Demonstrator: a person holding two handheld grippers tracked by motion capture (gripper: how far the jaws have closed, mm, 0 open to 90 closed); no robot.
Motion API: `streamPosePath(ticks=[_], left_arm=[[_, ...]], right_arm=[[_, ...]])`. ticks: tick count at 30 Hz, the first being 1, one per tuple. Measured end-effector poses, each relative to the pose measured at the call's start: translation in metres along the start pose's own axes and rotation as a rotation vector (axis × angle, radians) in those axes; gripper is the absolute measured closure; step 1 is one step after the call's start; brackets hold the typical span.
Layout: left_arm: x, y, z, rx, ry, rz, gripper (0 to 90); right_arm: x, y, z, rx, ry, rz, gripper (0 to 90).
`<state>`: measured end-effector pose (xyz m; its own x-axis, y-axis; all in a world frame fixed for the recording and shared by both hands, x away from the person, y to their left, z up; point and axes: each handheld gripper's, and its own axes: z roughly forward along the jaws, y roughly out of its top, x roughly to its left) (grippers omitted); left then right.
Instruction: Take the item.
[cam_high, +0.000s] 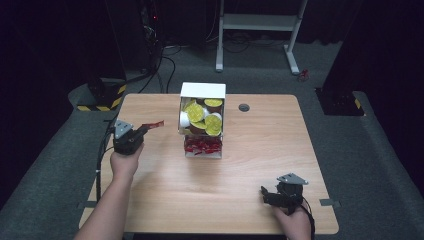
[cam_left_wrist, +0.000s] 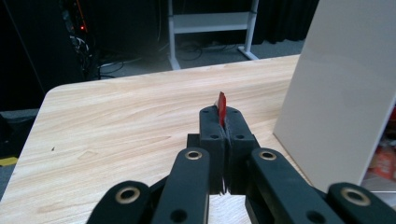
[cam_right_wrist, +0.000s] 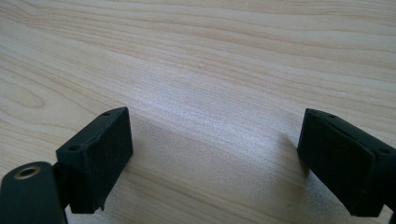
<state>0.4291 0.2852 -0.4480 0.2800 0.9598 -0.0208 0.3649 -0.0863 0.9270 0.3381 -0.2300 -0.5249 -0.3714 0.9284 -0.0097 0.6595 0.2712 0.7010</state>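
My left gripper (cam_high: 141, 131) is at the table's left side, shut on a thin red packet (cam_high: 153, 124) that sticks out toward the box. In the left gripper view the red packet (cam_left_wrist: 221, 108) stands edge-on between the closed pads, gripper (cam_left_wrist: 220, 122). A white two-tier box (cam_high: 202, 120) stands mid-table, with yellow-lidded cups (cam_high: 195, 112) in the upper tier and red packets (cam_high: 202, 145) in the lower one. Its white side wall (cam_left_wrist: 336, 93) is at the right of the left gripper view. My right gripper (cam_high: 263, 194) rests low near the front right, open over bare wood, gripper (cam_right_wrist: 210, 154).
The wooden table (cam_high: 260, 150) has a small round grommet (cam_high: 244, 107) behind the box. A white desk frame (cam_high: 260, 30) stands on the dark floor beyond. Cables trail off the table's left edge.
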Motion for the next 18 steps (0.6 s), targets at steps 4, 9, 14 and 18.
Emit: streamPosePath(ticks=[4, 9, 14, 18], left_arm=[[0.002, -0.003, 0.004, 0.016, 0.009, 0.005, 88.5], [0.002, -0.006, 0.009, 0.050, 0.026, 0.011, 88.5], [-0.003, -0.010, 0.013, 0.072, 0.020, 0.039, 88.5], [-0.010, -0.013, 0.018, 0.080, 0.011, 0.065, 88.3]], right_arm=[[0.000, 0.000, 0.000, 0.000, 0.000, 0.000, 10.3], [0.001, 0.000, 0.000, 0.000, 0.001, 0.003, 10.8], [0.001, 0.000, -0.001, 0.000, 0.002, 0.004, 11.1], [0.001, 0.000, -0.001, 0.000, 0.002, 0.004, 11.3]])
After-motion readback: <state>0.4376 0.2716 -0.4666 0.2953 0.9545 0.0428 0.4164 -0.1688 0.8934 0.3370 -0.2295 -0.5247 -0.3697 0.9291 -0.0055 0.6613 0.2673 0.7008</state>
